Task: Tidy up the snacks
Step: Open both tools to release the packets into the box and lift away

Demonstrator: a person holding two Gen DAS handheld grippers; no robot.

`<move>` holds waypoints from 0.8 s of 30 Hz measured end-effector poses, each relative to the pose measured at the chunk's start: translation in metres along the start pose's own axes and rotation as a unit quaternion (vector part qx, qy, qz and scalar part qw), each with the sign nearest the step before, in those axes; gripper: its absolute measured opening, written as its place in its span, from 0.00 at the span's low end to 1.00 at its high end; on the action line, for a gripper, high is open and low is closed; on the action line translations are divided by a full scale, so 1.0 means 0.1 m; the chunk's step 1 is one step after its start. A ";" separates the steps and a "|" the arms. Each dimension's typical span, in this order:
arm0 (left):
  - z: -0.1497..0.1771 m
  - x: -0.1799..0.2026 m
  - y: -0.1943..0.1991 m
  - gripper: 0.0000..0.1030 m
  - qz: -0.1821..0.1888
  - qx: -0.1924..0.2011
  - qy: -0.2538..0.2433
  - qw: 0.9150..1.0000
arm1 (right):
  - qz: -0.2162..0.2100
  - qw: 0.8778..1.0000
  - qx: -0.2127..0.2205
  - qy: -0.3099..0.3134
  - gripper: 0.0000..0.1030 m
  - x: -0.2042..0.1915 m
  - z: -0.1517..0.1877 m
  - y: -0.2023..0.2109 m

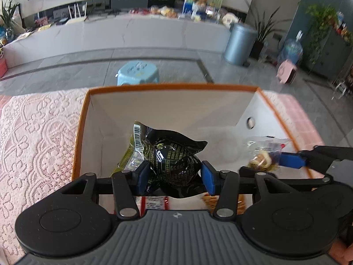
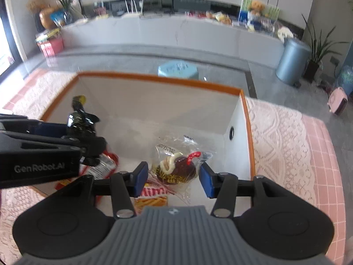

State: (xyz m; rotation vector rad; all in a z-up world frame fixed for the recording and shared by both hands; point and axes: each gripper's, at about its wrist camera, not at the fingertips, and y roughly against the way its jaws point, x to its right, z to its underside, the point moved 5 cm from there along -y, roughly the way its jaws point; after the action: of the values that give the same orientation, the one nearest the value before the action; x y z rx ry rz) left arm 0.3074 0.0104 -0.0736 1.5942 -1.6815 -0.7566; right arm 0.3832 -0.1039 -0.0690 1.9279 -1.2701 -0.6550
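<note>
Holding a black snack packet (image 1: pixel 174 161) over the orange-rimmed box (image 1: pixel 176 87), the left gripper (image 1: pixel 175 174) has its fingers clamped on it. The right gripper (image 2: pixel 172 176) fingers flank a clear-wrapped chocolate snack (image 2: pixel 176 170); contact cannot be confirmed. Risk: both grippers crowd the box and may collide.

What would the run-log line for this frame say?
left gripper: shut on black pack | right gripper: around clear pack, grip unclear | both over box | pink cloth under box
</note>
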 end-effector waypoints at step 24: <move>0.04 0.07 -0.15 0.64 -0.044 -0.046 -0.024 0.998 | 0.026 0.998 -0.051 0.014 0.52 -0.05 0.04 -0.20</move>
State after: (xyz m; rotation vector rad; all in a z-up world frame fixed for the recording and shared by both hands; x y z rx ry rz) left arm 0.3127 0.0023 -0.0871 1.6061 -1.5955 -0.9109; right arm 0.3892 -0.0959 -0.0874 1.8092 -1.2427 -0.6519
